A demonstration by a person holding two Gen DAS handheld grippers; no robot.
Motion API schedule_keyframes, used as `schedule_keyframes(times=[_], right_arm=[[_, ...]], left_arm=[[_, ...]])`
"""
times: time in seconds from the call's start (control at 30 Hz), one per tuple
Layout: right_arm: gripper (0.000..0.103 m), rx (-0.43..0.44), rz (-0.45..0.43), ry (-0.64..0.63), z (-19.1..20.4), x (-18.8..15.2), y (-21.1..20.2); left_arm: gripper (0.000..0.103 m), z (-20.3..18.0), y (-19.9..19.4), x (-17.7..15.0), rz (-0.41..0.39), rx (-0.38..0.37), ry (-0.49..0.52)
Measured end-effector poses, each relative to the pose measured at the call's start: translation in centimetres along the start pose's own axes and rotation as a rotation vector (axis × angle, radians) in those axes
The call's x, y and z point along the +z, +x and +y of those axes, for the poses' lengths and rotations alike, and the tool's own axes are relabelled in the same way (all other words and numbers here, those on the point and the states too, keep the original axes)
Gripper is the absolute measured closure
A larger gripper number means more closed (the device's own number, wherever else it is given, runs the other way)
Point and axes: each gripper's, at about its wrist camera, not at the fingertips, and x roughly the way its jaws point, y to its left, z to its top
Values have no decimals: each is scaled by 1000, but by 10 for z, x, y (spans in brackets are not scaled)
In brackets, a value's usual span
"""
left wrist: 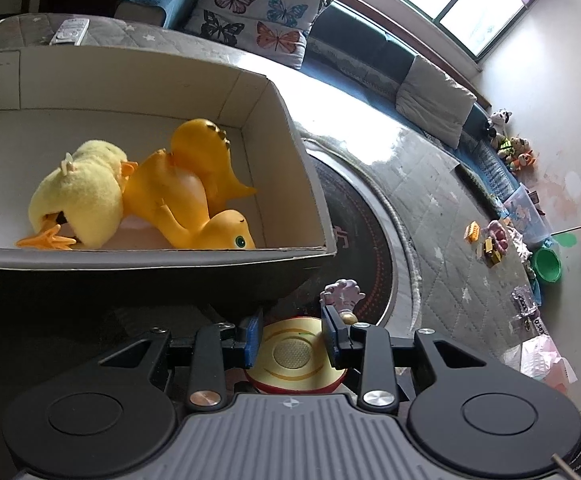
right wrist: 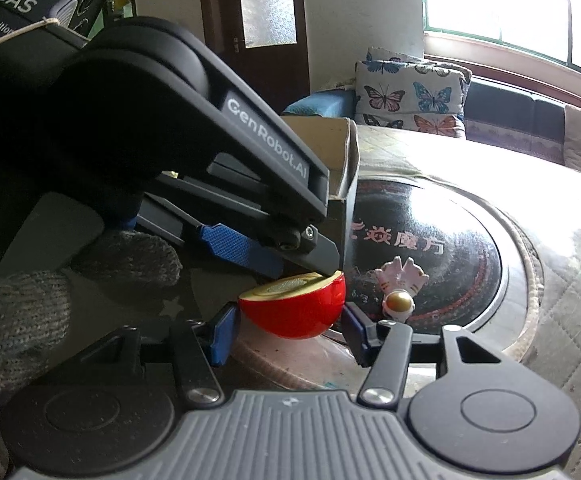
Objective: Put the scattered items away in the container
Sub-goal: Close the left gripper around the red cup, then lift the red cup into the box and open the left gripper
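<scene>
Closest to me, my left claw sits over the red half-apple toy, its blue pads set on either side of the cream cut face; from the left wrist view they look pressed to the rim, though I cannot tell whether they truly grip it. In the right wrist view that same left claw comes down from the upper left, one finger tip touching the top edge of the half-apple toy, with a grey knitted glove behind it. My right claw is spread wide, its fingers apart and flanking the red toy without touching it. Just beyond the toy, on the dark round inset of the counter, stands a small pink-and-white cat figurine with a gold ball at its front. Further back and to the left, the cardboard box holds a fuzzy yellow plush duck lying against an orange rubber duck. Beyond the counter is a sofa with a butterfly cushion, and small toys lie scattered at the counter's far right edge.
</scene>
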Motion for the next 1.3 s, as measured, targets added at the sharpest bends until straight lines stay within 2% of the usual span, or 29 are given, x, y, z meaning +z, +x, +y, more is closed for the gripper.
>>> schedule_keyframes(times=[0.33, 0.57, 0.83, 1.0, 1.3], right_arm=[[47, 17, -85, -42, 9, 25, -23], [47, 30, -126, -71, 9, 52, -14], [47, 48, -112, -76, 7, 67, 16], [47, 53, -91, -72, 5, 68, 34], [46, 46, -85, -54, 5, 58, 35]], left_arm=[[67, -12, -36, 11, -91, -28, 24], [67, -7, -35, 33, -113, -7, 25], [67, 0, -32, 57, -135, 17, 25], [67, 9, -19, 64, -119, 27, 5], [67, 17, -12, 66, -109, 32, -4]])
